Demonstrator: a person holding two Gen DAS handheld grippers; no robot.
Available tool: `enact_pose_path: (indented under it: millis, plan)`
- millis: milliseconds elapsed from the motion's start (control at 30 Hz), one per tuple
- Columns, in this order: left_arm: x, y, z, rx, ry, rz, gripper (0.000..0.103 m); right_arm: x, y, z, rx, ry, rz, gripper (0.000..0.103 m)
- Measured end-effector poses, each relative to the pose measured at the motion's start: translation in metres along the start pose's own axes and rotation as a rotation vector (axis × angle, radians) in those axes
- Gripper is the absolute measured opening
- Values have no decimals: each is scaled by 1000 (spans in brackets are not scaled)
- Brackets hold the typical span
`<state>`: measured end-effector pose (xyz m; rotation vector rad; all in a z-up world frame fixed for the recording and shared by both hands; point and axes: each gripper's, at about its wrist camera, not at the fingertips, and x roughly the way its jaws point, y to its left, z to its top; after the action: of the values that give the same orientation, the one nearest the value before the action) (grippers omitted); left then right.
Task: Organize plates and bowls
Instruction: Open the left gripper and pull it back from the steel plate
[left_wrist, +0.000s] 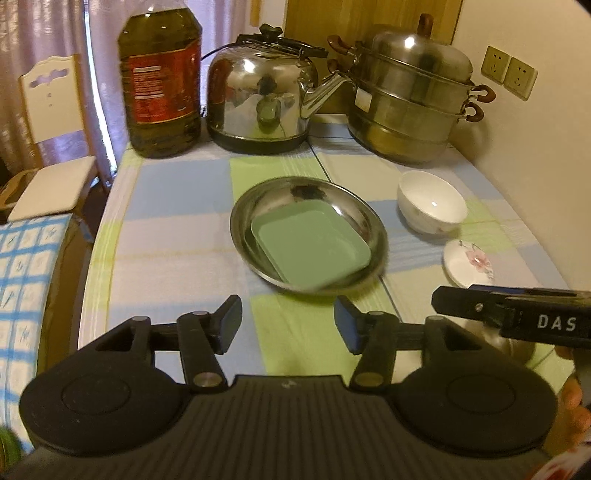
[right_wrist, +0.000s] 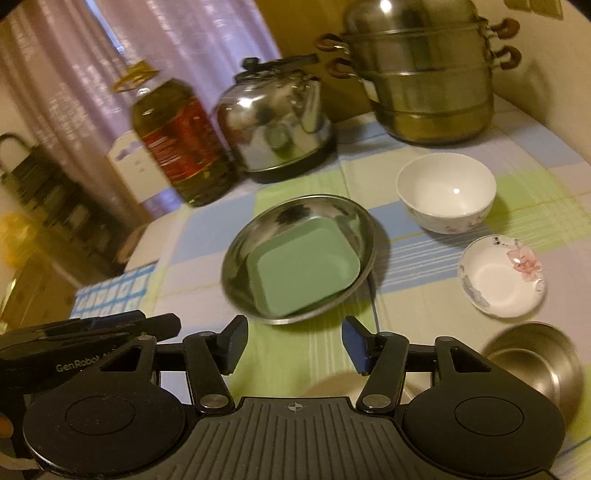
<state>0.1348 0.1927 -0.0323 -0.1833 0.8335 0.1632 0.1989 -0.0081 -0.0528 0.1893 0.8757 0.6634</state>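
Both my claws, left (left_wrist: 288, 326) & right (right_wrist: 294, 345), gaping w/ nothing in them. Green tray (right_wrist: 303, 266) sits in steel plate (right_wrist: 236, 254). Beside: 1 white bowl (right_wrist: 446, 192), 1 flower saucer (right_wrist: 502, 276), 1 steel bowl (right_wrist: 539, 358); kettle (right_wrist: 275, 136) & steamer (right_wrist: 424, 74) behind.

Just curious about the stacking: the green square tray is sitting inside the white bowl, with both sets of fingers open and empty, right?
Not quite. The green square tray sits inside the round steel plate, not the white bowl, which stands empty beside it; the right wrist view shows this. Both the left gripper and right gripper are open and empty.

Tray (left_wrist: 312, 245) in plate (left_wrist: 243, 214); bowl (left_wrist: 432, 206) to its right.
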Motion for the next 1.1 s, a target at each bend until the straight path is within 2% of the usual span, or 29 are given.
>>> enact_pose_path:
  millis: [200, 333, 467, 700, 1100]
  plan:
    - [-34, -31, -37, -70, 27, 34, 55, -46, -16, -21, -86, 24, 51, 60]
    - [-54, -54, -61, -91, 14, 76, 55, -73, -34, -35, -121, 47, 63, 61]
    - [-73, -75, -81, -113, -1, 86, 56, -93, -58, -49, -122, 79, 59, 61]
    - [-96, -116, -107, -103, -8, 56, 56, -125, -92, -67, -112, 108, 38, 61]
    - [-102, -177, -130, -27, 9, 16, 56, -165, -128, -91, -71, 109, -1, 61]
